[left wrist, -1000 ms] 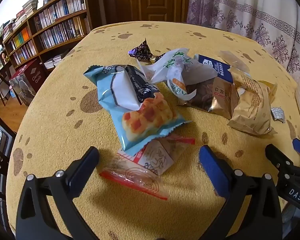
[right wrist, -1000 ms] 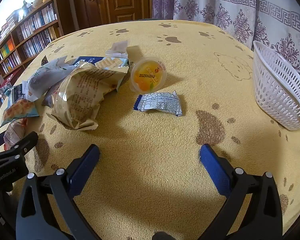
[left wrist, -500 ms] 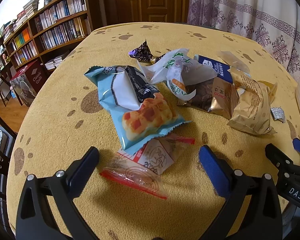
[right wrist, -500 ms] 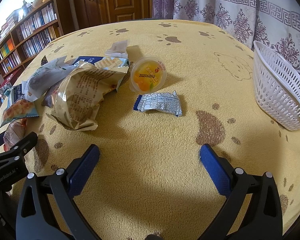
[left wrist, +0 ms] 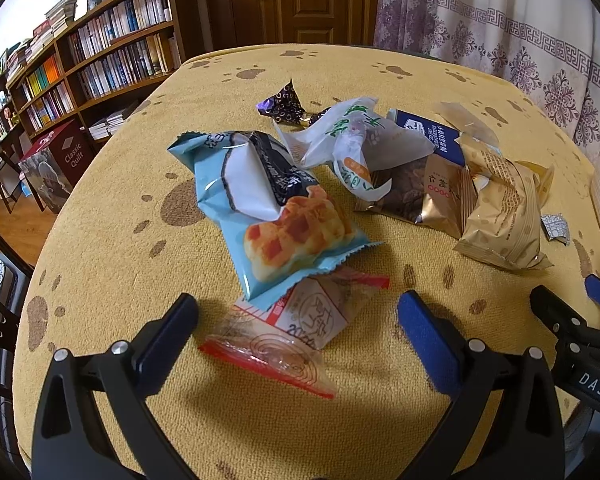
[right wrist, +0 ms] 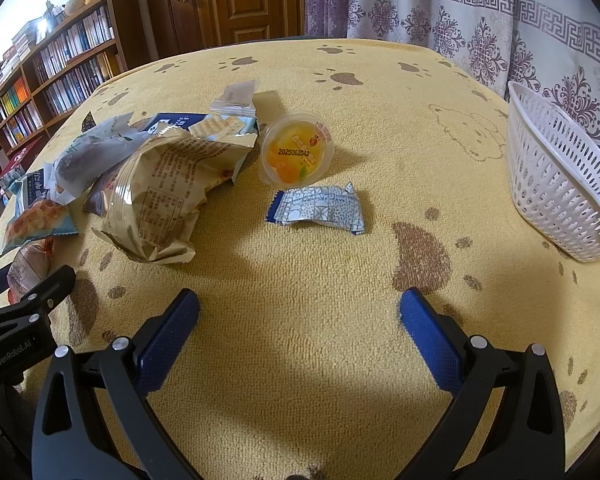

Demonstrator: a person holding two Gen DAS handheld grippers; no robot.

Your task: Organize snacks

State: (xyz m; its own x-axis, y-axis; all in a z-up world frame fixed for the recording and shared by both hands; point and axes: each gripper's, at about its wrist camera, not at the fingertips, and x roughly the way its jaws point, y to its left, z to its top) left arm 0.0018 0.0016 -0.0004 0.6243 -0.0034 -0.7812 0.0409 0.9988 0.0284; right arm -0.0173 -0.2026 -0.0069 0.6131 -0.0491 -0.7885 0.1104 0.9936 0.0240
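The clear snack packet with red edges (left wrist: 276, 336) lies on the yellow paw-print desk (left wrist: 112, 216), between the wide-open, empty jaws of the left gripper (left wrist: 296, 320). Its long axis runs from near left to far right, its far end under the light-blue biscuit bag (left wrist: 276, 208). The right gripper (right wrist: 298, 320), also spread and empty, faces the small blue-and-white patterned wrapper (right wrist: 318, 208); the white plastic basket (right wrist: 556, 184) stands far right.

Each black hand-held gripper (left wrist: 298, 316) has blue pads (left wrist: 428, 334) and silver screws.

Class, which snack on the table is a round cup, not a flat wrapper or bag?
The orange fruit jelly cup, just behind the blue-and-white patterned packet; everything else is a pouch or wrapper.
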